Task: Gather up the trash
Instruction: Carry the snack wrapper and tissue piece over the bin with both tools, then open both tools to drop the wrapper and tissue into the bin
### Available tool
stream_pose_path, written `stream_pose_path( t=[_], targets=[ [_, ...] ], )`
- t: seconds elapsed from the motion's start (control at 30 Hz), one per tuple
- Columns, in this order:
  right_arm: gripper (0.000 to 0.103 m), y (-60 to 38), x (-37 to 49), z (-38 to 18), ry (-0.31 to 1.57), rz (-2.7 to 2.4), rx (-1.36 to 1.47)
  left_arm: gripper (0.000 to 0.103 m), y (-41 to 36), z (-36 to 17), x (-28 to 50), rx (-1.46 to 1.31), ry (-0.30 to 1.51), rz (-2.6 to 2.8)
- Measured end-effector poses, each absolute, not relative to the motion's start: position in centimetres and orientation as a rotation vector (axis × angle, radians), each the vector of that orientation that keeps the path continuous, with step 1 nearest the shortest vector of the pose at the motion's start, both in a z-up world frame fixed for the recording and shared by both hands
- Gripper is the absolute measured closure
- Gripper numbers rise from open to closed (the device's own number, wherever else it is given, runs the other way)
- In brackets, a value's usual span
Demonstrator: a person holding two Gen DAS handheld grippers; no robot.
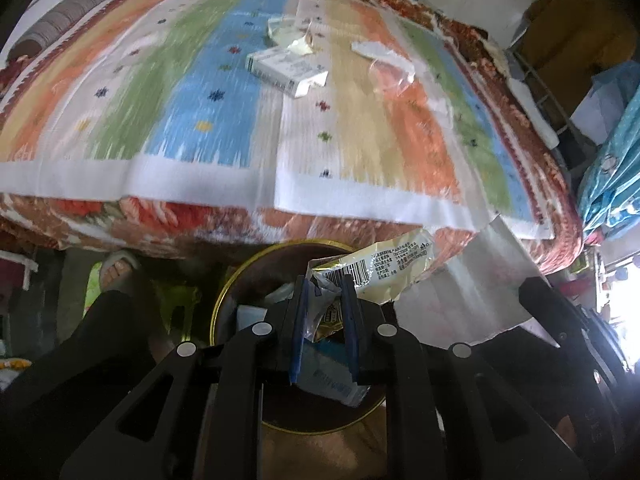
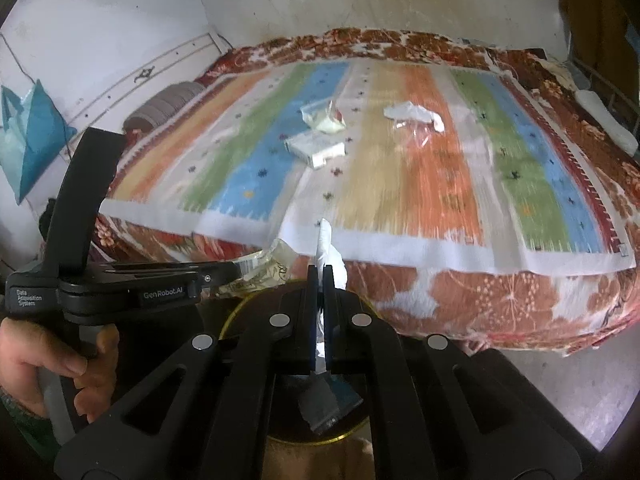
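Yellow foil with a barcode panel marks the wrapper pinched in the left gripper, whose jaws stand only narrowly apart, pressed onto the crumpled end. The wrapper hangs over a round, gold-rimmed bin on the floor at the near edge of the bed; pieces of packaging already lie inside the bin.

The right gripper is closed tight on a strip of white paper that sticks up past its fingertips, and it too sits above the bin. A hand grips the handle of the left gripper at the left of the right wrist view.

More trash lies far out on the striped blanket: a small white box on the blue and white stripes, a crumpled clear-and-yellow wrapper just beyond it, and a torn white and clear plastic piece to the right, on the orange stripe. A foot in a pale sandal rests on the floor left of the bin.
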State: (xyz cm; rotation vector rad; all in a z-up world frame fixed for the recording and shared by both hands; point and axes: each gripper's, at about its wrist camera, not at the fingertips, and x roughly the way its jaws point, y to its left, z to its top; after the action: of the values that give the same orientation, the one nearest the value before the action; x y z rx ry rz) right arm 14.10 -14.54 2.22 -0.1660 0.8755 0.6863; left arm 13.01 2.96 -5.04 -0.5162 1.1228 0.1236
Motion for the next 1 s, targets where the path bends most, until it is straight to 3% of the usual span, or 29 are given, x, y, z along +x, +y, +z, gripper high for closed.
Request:
stream_pose_path(
  t=[1.0],
  targets=[
    [0.101,-14.0,14.3,-5.8,1.179,0.611,-0.180,0.087,2.1,-12.5,12.7,-0.579,1.353,0.206]
  ],
)
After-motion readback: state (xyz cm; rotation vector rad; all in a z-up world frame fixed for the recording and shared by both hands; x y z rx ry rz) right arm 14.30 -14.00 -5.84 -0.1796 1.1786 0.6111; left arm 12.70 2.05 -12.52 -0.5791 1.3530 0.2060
